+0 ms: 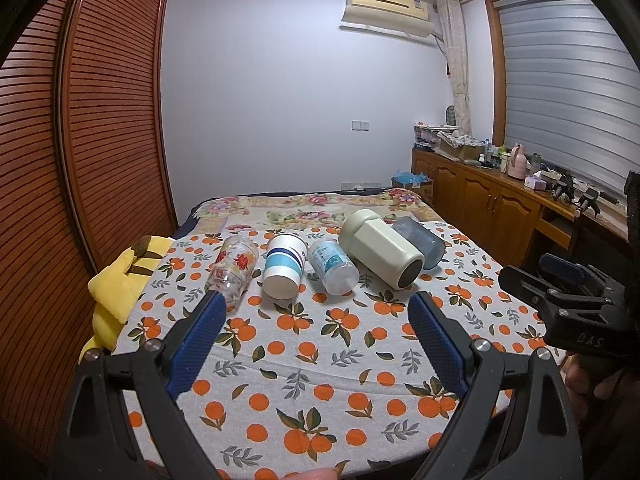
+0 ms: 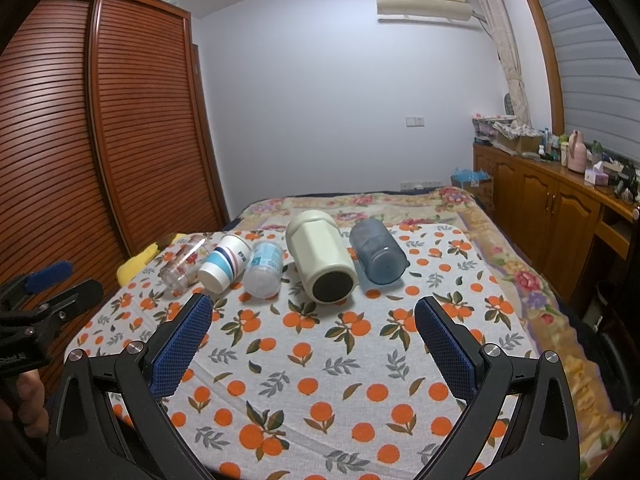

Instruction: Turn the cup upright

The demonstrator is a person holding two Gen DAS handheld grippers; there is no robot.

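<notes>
Several cups lie on their sides in a row on the orange-print cloth: a clear glass with red flowers, a white cup with blue stripes, a clear plastic cup, a large cream cup and a blue-grey cup. In the right wrist view the row runs from the glass through the striped cup, the plastic cup and the cream cup to the blue-grey cup. My left gripper is open and empty, short of the row. My right gripper is open and empty, in front of the cream cup.
A yellow plush toy lies at the cloth's left edge. A slatted wooden wardrobe stands on the left. A wooden cabinet with clutter runs along the right. The right gripper shows at the left wrist view's right edge.
</notes>
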